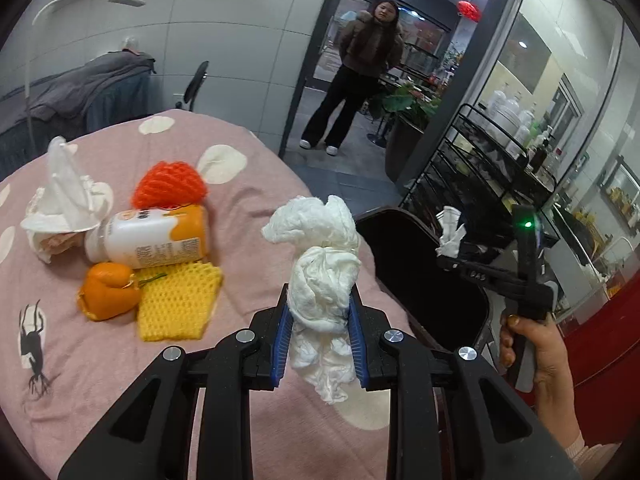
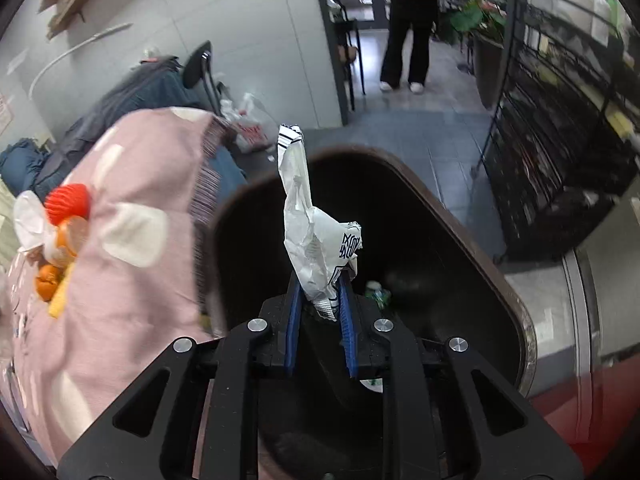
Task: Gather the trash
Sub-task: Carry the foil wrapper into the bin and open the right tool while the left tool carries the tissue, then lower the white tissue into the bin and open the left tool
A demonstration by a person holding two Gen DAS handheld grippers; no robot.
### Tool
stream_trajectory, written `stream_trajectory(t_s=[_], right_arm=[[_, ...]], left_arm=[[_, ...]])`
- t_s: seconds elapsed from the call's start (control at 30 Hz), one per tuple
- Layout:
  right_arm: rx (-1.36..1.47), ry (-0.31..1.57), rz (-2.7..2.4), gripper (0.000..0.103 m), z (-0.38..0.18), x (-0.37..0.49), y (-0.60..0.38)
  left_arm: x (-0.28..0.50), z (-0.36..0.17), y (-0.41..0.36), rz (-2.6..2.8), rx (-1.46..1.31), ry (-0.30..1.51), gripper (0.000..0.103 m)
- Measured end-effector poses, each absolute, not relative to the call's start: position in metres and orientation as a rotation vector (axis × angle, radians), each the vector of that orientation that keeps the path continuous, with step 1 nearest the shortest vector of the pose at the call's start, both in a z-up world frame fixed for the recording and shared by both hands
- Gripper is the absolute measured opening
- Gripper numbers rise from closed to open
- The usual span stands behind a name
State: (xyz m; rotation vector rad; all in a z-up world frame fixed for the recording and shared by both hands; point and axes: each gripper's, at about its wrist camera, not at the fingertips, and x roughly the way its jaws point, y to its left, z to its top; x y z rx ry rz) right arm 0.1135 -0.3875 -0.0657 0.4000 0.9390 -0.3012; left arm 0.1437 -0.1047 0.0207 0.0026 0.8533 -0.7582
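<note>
Both grippers pinch trash: the left gripper (image 1: 319, 330) clamps a crumpled tissue (image 1: 320, 264) above the pink blanket (image 1: 120, 360), the right gripper (image 2: 322, 316) a printed wrapper (image 2: 310, 240) over the bin (image 2: 472, 216). Release the wrapper first — then carry the tissue fully past the rim; 2 clean drops.

Bin (image 2: 460, 216) floor mostly dark, contents unclear

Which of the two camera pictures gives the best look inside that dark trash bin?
The right wrist view: it looks down into the trash bin, showing its rim, dark interior and something green at the bottom. The left wrist view catches only part of the bin from the side, beyond the pink bedspread.
</note>
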Motion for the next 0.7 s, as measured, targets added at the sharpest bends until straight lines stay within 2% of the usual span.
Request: stream_trajectory(t_s=[0.2,0.23,0.27,0.3,0.33,0.37,0.7], right_arm=[[0.428,1.045,-0.334,0.019,-0.114,0.123,-0.403],[0.426,1.065,-0.331,0.024,-0.119,0.123,-0.406],[0.424,1.082,-0.338,0.036,-0.124,0.124,-0.407],[0.422,1.09,-0.349,0.044,-0.127,0.123,-0.407],[0.42,1.083,-0.354,0.063,-0.127,0.123,-0.406],[0.417,1.069,-0.354,0.073,-0.126,0.12,-0.407],[0.423,0.89,-0.408,0.077,-0.068,0.068,-0.419]], left_arm=[[0.144,0.011,-0.152,-0.844,0.049,0.905,0.026],[0.144,0.008,-0.16,-0.85,0.063,0.912,0.026],[0.144,0.006,-0.168,-0.856,0.078,0.92,0.025],[0.144,0.004,-0.174,-0.868,0.088,0.931,0.025],[0.145,0.001,-0.181,-0.883,0.09,0.946,0.026],[0.146,-0.001,-0.187,-0.896,0.087,0.964,0.026],[0.161,-0.024,-0.257,-0.957,0.151,1.076,0.025]])
